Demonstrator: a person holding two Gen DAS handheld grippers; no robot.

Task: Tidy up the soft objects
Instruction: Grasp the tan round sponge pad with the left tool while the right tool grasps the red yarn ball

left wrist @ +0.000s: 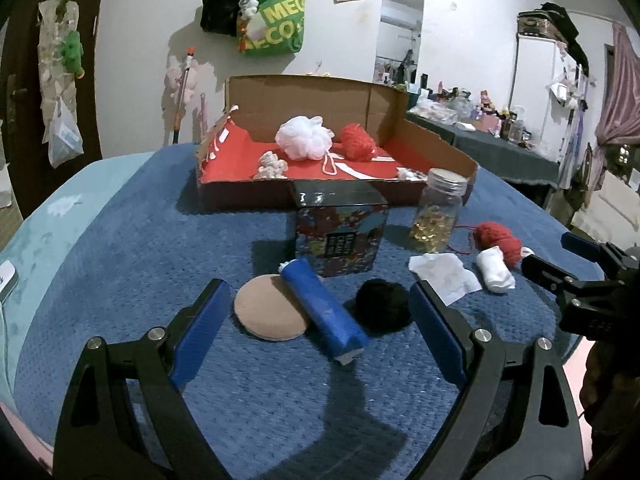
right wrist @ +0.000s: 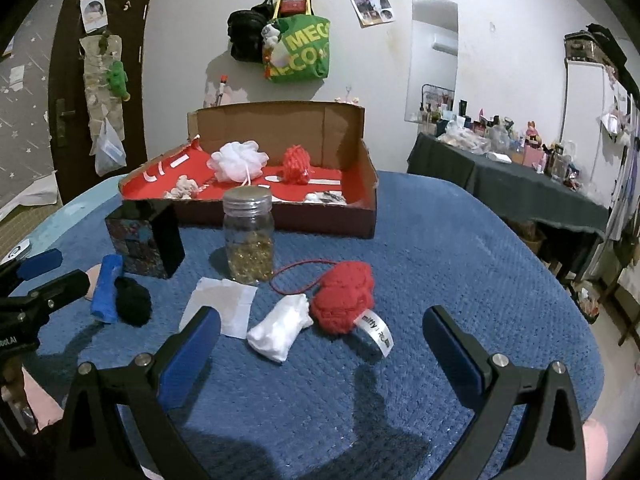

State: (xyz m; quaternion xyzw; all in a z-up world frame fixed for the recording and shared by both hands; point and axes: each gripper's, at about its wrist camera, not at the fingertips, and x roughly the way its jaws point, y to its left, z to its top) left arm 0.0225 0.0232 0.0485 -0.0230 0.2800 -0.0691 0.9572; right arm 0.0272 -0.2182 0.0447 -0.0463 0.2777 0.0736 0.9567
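My left gripper (left wrist: pixel 318 330) is open and empty, just short of a pink round puff (left wrist: pixel 266 307), a blue roll (left wrist: pixel 322 307) and a black pom-pom (left wrist: pixel 382 305). My right gripper (right wrist: pixel 322 344) is open and empty, just short of a white cloth bundle (right wrist: pixel 280 330) and a red yarn ball (right wrist: pixel 344 296). The cardboard box (left wrist: pixel 248 196) with red lining holds a white mesh sponge (left wrist: pixel 304 136), a red yarn ball (left wrist: pixel 357 142) and a small pale toy (left wrist: pixel 272 166).
A patterned tin box (left wrist: pixel 340 232), a glass jar of gold beads (left wrist: pixel 438 210) and a white paper piece (left wrist: pixel 444 276) stand on the blue cloth-covered table (left wrist: pixel 120 260). A cluttered side table (right wrist: pixel 520 184) is at the right.
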